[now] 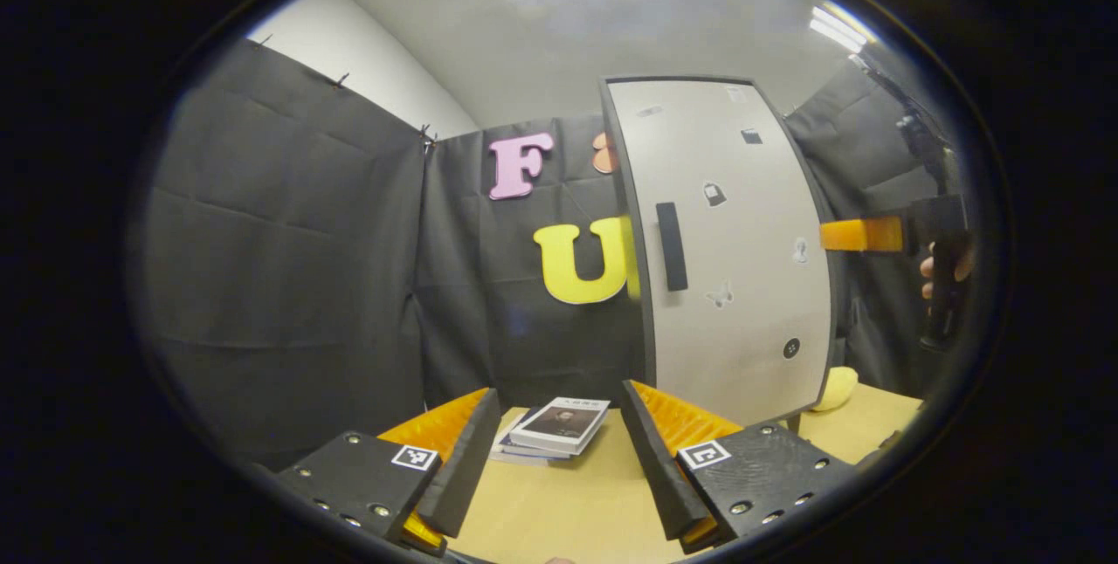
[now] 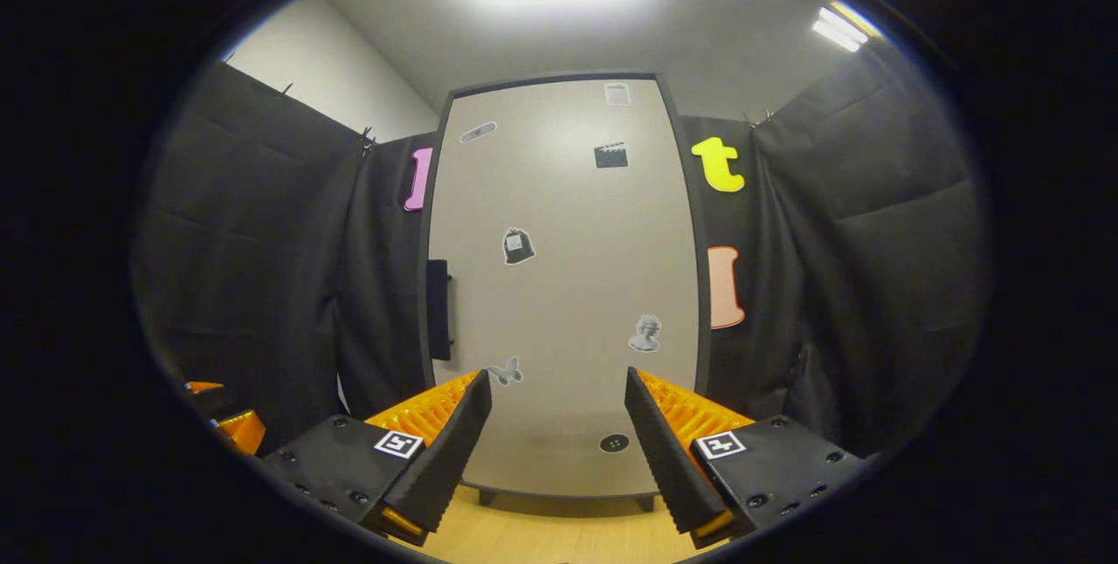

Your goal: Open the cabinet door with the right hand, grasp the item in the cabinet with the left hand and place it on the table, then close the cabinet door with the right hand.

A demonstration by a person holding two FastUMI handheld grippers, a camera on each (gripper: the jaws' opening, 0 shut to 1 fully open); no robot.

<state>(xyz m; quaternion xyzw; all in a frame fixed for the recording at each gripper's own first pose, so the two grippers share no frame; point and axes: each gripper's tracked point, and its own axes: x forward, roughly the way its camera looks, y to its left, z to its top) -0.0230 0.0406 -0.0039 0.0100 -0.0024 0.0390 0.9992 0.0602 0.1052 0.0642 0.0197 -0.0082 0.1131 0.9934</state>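
Note:
The cabinet's grey door (image 1: 742, 285) with small stickers faces me, a dark bar handle (image 1: 671, 245) near its left edge. In the right gripper view the door (image 2: 568, 302) stands straight ahead inside its dark frame, the handle (image 2: 437, 309) at its left edge, and no interior shows. My right gripper (image 2: 557, 376) is open in front of the door's lower part with nothing between its fingers. The left gripper view shows it (image 1: 860, 234) to the right of the door, a hand (image 1: 943, 267) holding it. My left gripper (image 1: 559, 394) is open and empty over the table (image 1: 568, 512).
Stacked books (image 1: 559, 424) lie on the table beyond my left gripper, left of the cabinet. A pale yellow soft object (image 1: 837, 388) rests on the table by the cabinet's lower right corner. Black cloth walls close in on all sides. The cabinet stands on short feet on the wooden table (image 2: 541, 538).

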